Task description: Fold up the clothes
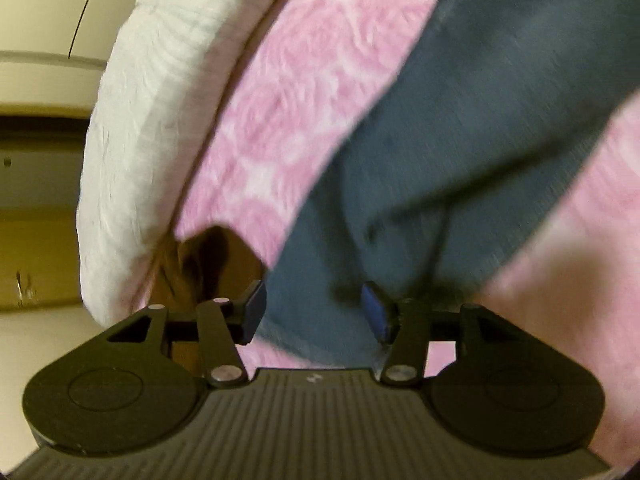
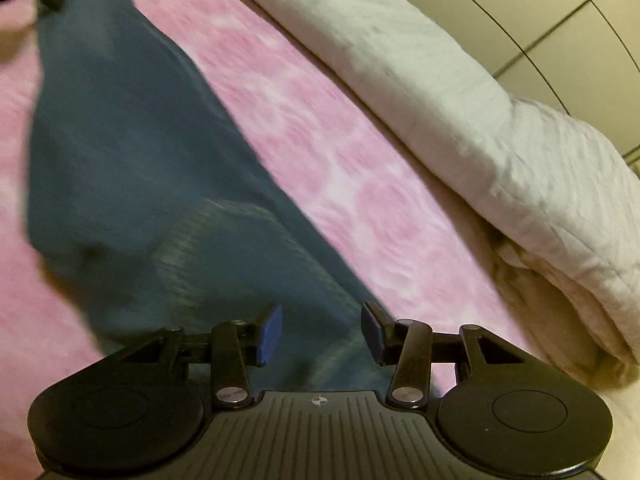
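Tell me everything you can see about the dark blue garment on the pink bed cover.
The dark blue garment is a soft, matte knit-looking cloth, lying spread but creased on the pink rose-patterned cover. A lighter, greyish ribbed patch shows near the right gripper. Its near edges reach between the open fingers of both the right gripper and the left gripper; no firm pinch is visible. Blur hides seams and its exact type.
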Action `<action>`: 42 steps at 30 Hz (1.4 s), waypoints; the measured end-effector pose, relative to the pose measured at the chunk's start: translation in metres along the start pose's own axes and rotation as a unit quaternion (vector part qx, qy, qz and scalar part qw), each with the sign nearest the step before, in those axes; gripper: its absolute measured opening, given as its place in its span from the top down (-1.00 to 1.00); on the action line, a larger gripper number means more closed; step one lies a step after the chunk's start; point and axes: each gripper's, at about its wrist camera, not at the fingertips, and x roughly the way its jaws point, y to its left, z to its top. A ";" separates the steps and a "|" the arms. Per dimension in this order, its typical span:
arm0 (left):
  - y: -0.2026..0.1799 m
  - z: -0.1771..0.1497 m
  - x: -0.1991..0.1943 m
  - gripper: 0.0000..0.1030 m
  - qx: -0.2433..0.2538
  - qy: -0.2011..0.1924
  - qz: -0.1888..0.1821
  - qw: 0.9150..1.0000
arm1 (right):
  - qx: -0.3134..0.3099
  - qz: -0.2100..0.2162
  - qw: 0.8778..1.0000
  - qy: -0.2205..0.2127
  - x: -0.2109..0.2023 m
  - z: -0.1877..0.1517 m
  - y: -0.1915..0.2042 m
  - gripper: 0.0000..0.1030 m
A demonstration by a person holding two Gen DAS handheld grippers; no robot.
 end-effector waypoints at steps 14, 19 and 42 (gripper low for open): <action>-0.040 -0.086 0.033 -0.02 0.062 -0.086 0.010 0.994 | 0.002 0.058 0.997 -0.042 -0.043 0.084 0.150 0.09; -0.029 -0.091 0.083 0.04 0.085 -0.157 -0.037 0.983 | 0.012 0.044 0.999 -0.014 -0.024 0.119 0.191 0.09; -0.015 -0.105 0.133 0.23 0.243 -0.304 0.078 0.918 | 0.075 0.030 0.995 0.063 0.054 0.203 0.288 0.08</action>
